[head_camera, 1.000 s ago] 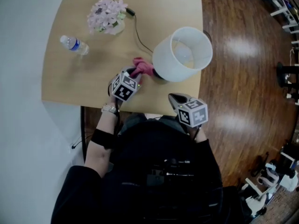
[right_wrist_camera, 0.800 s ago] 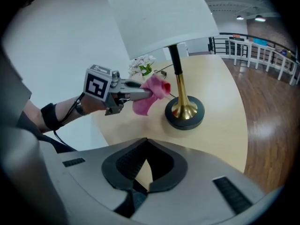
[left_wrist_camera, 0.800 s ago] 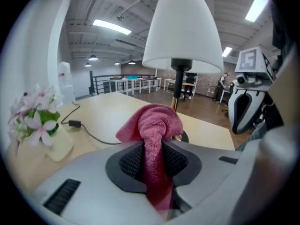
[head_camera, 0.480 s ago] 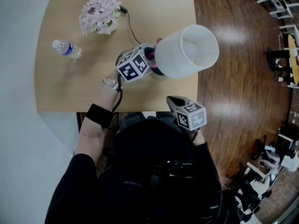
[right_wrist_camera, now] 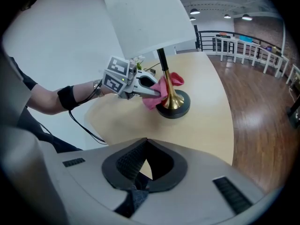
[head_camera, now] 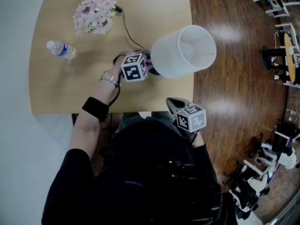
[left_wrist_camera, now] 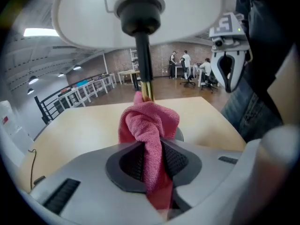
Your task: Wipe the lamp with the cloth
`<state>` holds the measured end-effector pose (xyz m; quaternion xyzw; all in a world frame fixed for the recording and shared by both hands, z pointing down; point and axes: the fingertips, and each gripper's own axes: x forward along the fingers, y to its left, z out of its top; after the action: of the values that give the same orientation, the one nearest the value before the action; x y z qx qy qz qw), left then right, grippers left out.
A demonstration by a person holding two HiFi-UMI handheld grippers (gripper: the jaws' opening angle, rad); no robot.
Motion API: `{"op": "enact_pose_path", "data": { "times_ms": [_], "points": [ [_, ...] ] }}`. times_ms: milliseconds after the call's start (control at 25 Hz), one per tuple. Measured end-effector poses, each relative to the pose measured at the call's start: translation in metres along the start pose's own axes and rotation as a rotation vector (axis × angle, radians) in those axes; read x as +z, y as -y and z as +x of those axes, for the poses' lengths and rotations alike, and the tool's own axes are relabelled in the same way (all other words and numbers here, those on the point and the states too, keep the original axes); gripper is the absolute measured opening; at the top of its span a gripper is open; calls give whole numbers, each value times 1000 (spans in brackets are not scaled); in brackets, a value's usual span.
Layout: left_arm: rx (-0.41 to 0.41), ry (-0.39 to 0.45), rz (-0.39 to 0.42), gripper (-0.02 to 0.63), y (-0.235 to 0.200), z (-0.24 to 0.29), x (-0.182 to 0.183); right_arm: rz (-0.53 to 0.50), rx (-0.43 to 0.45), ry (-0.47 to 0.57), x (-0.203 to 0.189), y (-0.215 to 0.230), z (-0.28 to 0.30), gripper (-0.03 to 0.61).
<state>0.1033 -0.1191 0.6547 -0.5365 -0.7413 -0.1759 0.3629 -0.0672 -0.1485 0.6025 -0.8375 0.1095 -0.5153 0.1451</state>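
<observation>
Your left gripper (left_wrist_camera: 150,146) clamps the pink microfibre cloth (left_wrist_camera: 150,121) against the black stem (left_wrist_camera: 142,62) of the white-shaded brass lamp (head_camera: 183,50) by the wooden tabletop's (head_camera: 70,88) right edge, while your right gripper (right_wrist_camera: 146,149) is closed and empty.

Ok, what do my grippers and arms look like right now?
Both the left gripper and right gripper have pale grey plastic bodies, tongs with dark ribbed pads, and a white cube with black square markers. The left forearm wears a metal watch and a black band, with a thin black cable trailing off it. Dark sleeves cover the upper arms.
</observation>
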Motion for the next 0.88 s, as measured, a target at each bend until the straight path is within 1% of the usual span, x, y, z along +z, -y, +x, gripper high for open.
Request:
{"op": "enact_pose_path", "data": {
  "times_ms": [80, 200, 320, 480, 560, 640, 720, 800, 880],
  "points": [
    [-29, -57, 16, 86, 9, 7, -17, -9, 6, -7, 2, -2, 1, 6],
    [-26, -61, -34, 86, 10, 5, -28, -20, 9, -23, 1, -1, 4, 6],
    [10, -100, -64, 86, 7, 0, -39, -28, 10, -31, 1, 1, 5, 6],
    [69, -208, -71, 85, 1, -8, -67, -51, 30, -39, 2, -4, 10, 6],
    [93, -227, -89, 86, -1, -15, -80, -59, 38, -41, 3, -7, 14, 6],
    [128, -225, -118, 86, -5, -27, -84, -56, 42, -36, 3, -8, 14, 6],
    [183, -195, -162, 86, -14, -42, -81, -47, 45, -25, 3, -7, 13, 6],
    [250, -124, -235, 86, -29, -54, -72, -41, 43, -15, 4, -5, 12, 6],
    [301, -43, -304, 86, -42, -60, -58, -38, 37, -11, 5, -6, 12, 6]
  ]
}}
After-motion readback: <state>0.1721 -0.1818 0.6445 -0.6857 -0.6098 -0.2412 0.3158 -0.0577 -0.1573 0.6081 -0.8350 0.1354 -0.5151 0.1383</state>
